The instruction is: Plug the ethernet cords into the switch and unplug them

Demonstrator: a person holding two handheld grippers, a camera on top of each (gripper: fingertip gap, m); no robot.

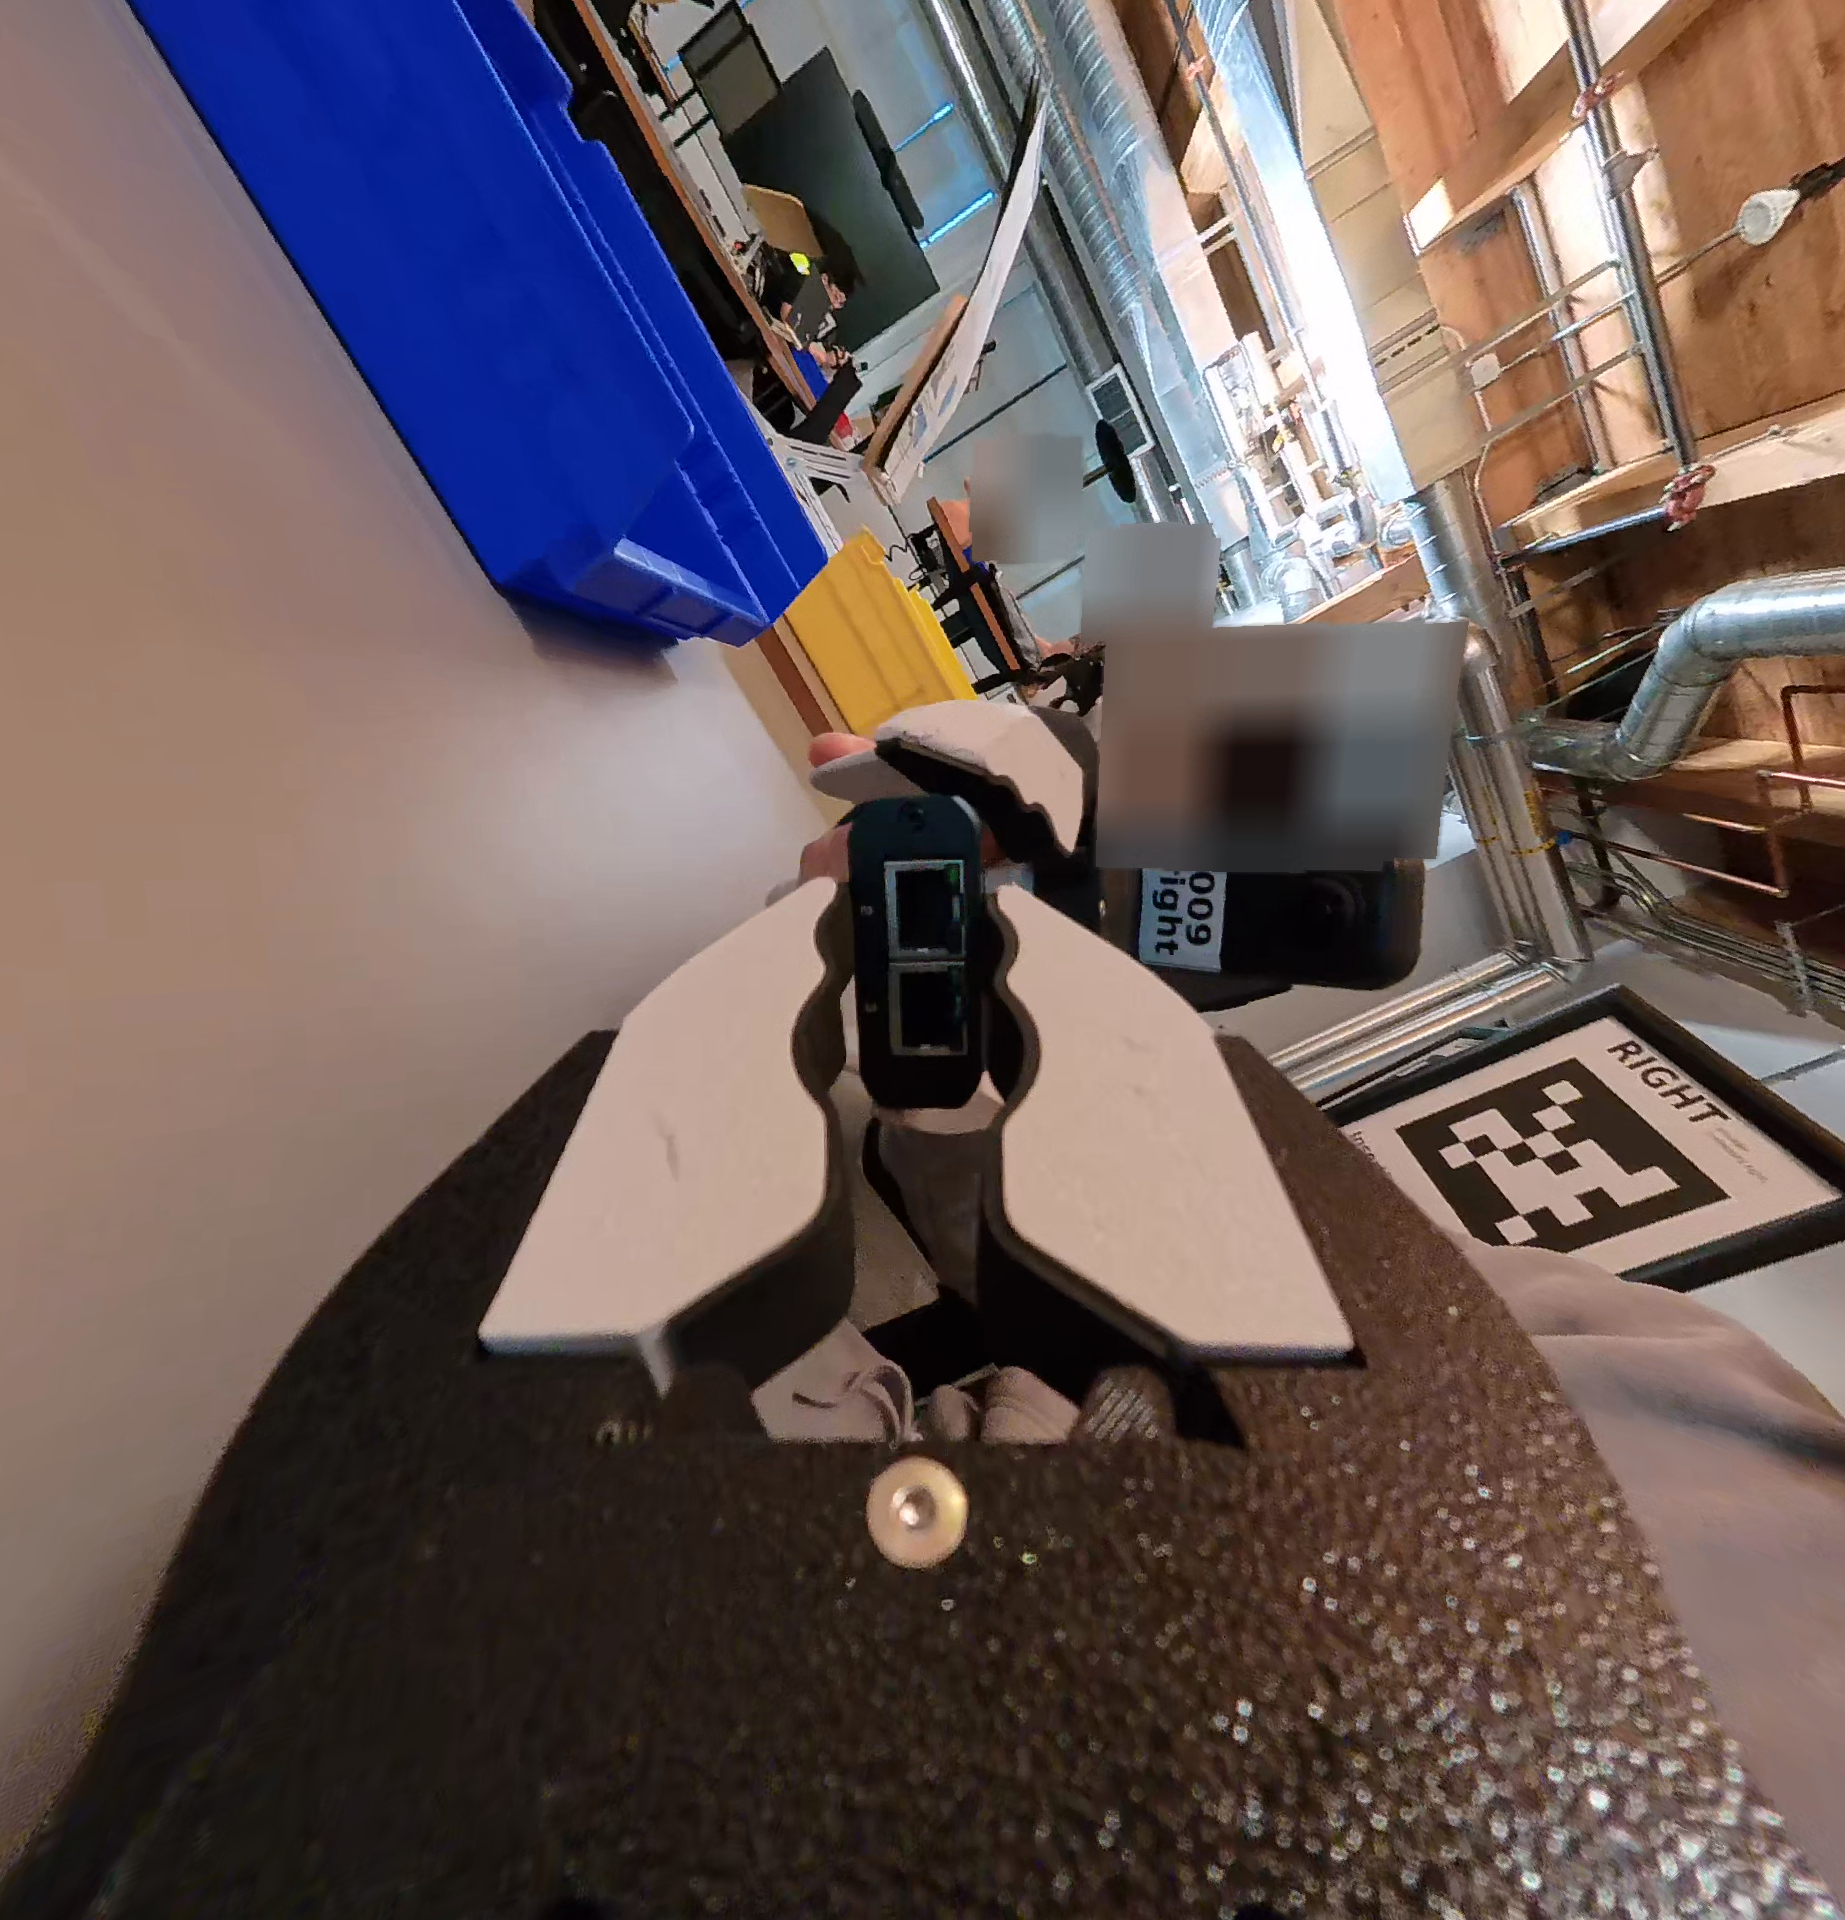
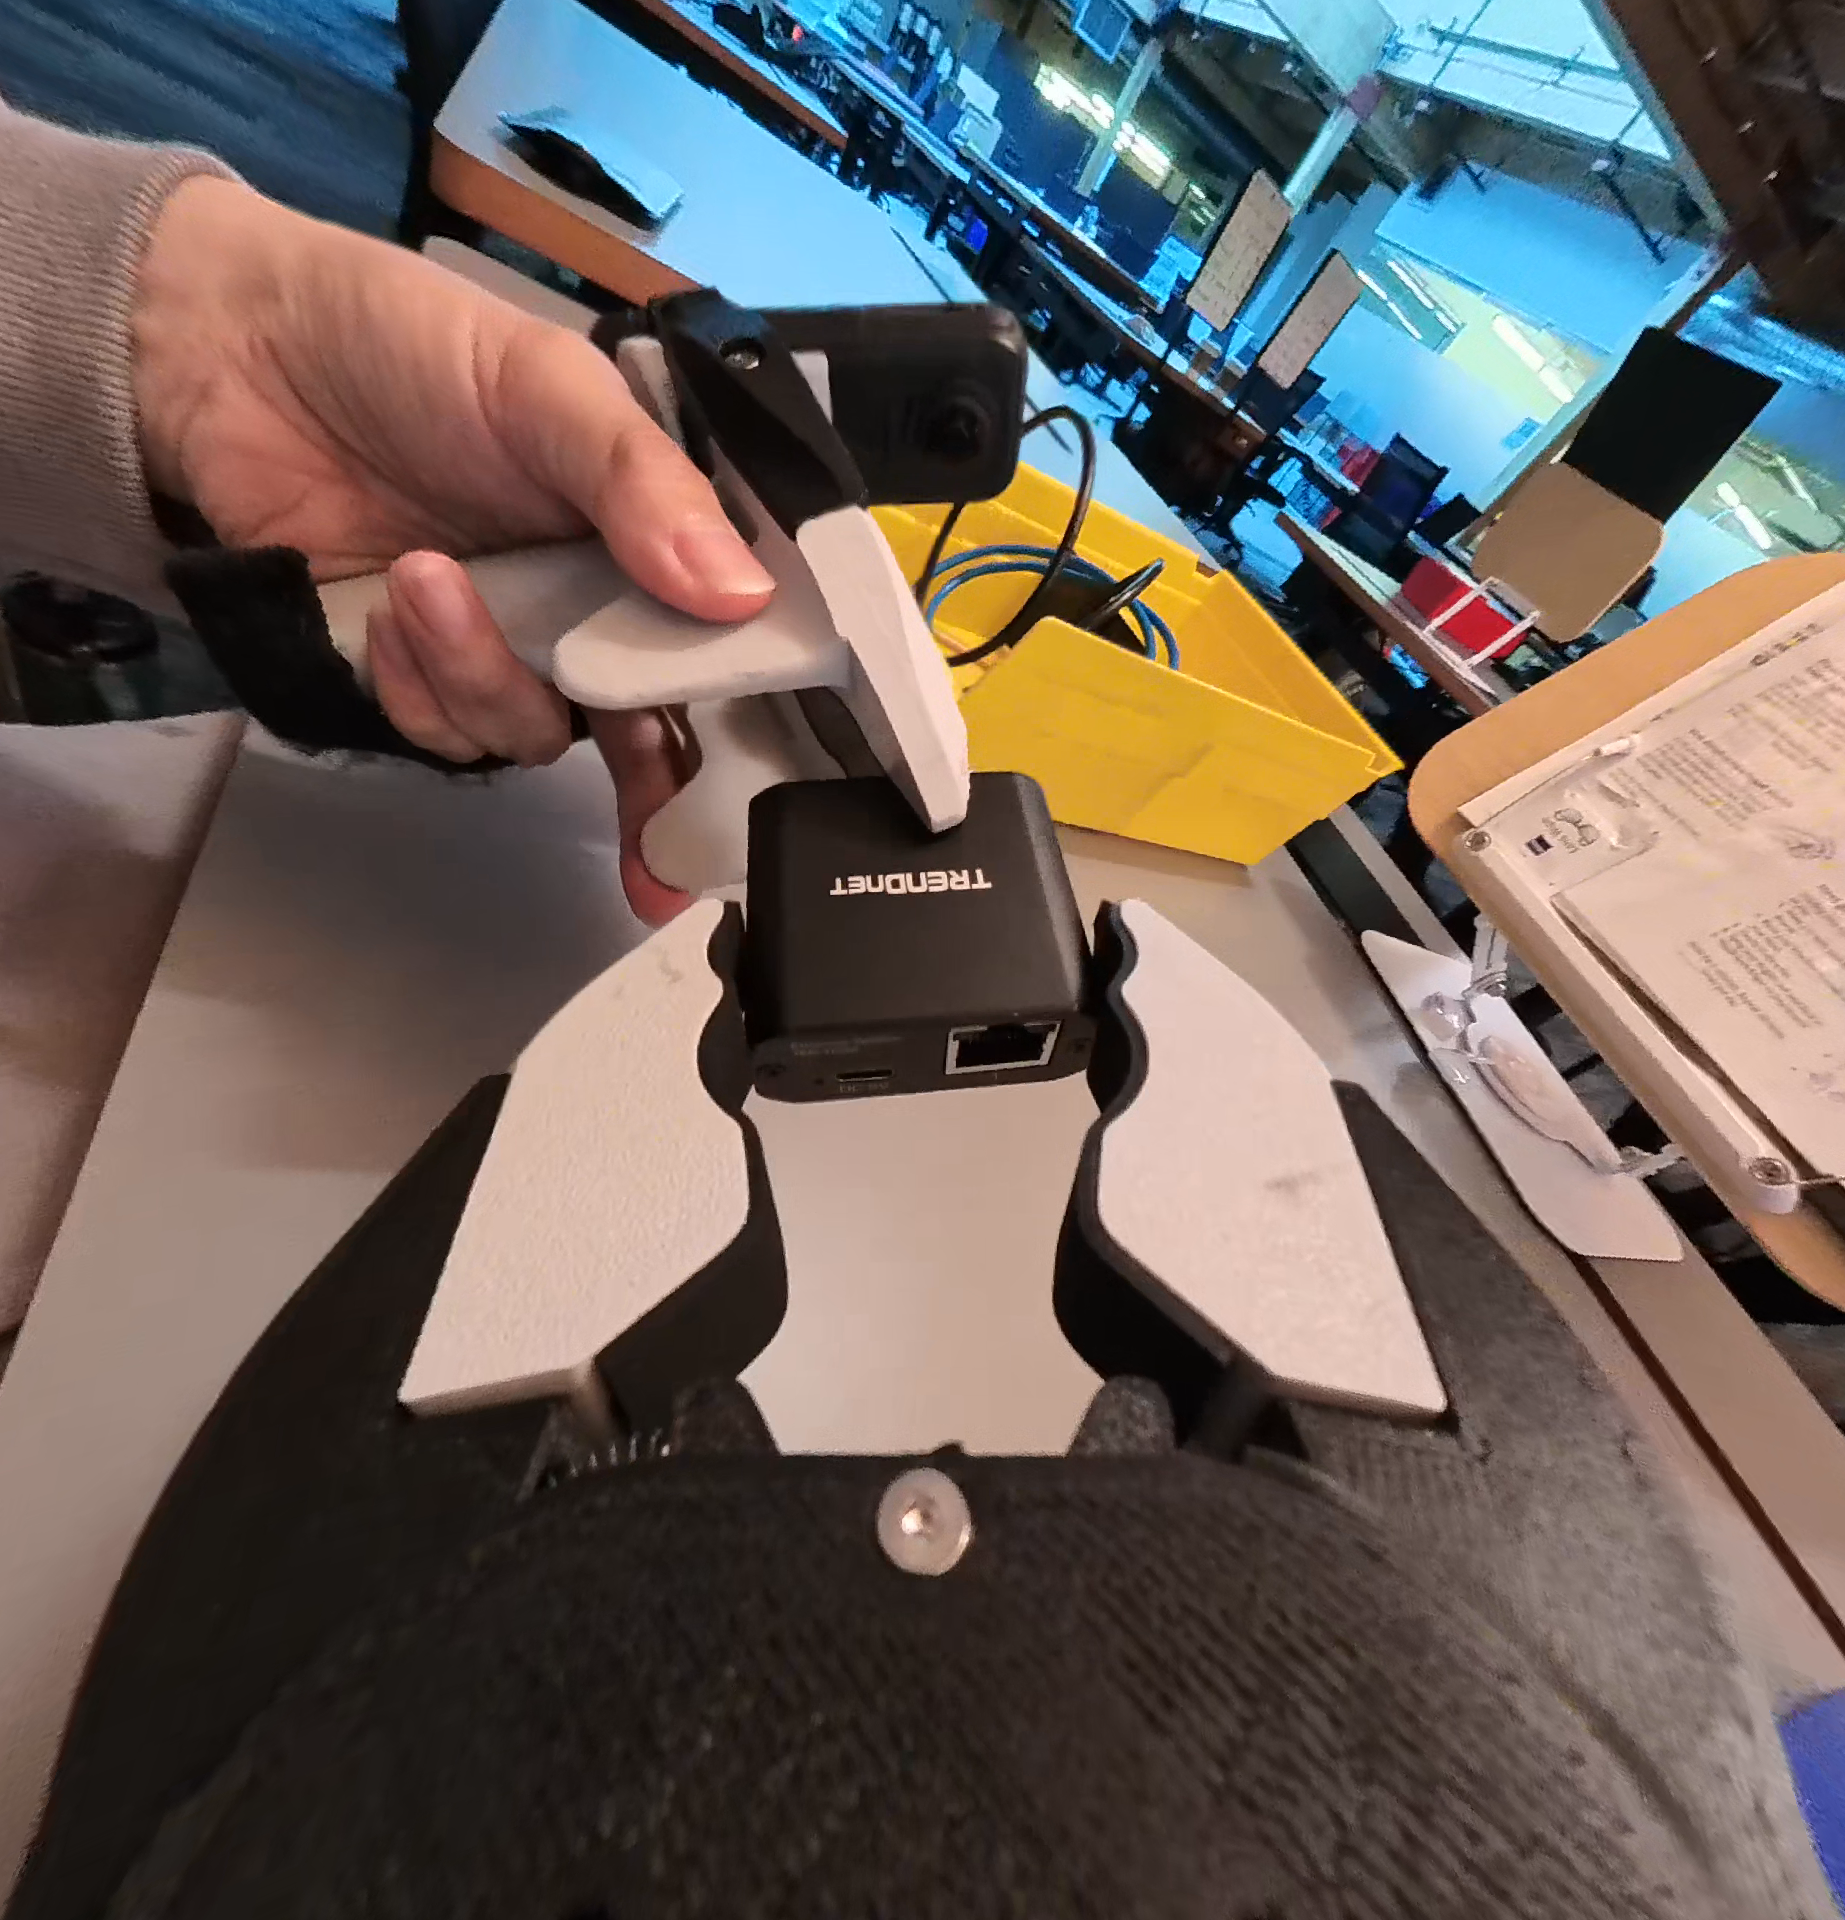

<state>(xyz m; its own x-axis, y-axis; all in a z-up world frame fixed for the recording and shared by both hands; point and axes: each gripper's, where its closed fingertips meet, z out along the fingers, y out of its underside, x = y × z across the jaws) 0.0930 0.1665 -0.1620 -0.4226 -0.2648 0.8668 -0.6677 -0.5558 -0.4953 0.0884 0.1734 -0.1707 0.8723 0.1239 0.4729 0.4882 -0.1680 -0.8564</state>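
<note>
A small black switch [image 1: 923, 925] is held in the air between both grippers. My left gripper [image 1: 913, 940] is shut on it, and two empty ethernet ports face this camera. In the right wrist view the switch [image 2: 897, 935] shows one empty ethernet port and a small slot port. My right gripper [image 2: 913, 982] is shut on its two sides. The left gripper [image 2: 804, 831] comes in from above, pinching the switch's top and bottom faces. A blue ethernet cord [image 2: 1115, 603] and a black cord lie coiled in a yellow bin [image 2: 1157, 727]. No cord is plugged in.
A blue bin [image 1: 482, 312] stands on the white table [image 1: 222, 727], with the yellow bin [image 1: 866, 634] beyond it. A wooden board with printed sheets [image 2: 1676, 883] stands to the right. A framed black-and-white marker [image 1: 1583, 1153] lies lower right. A hand [image 2: 398, 416] holds the left gripper. Only a small space, under 4 cm, lies between the two pairs of fingers.
</note>
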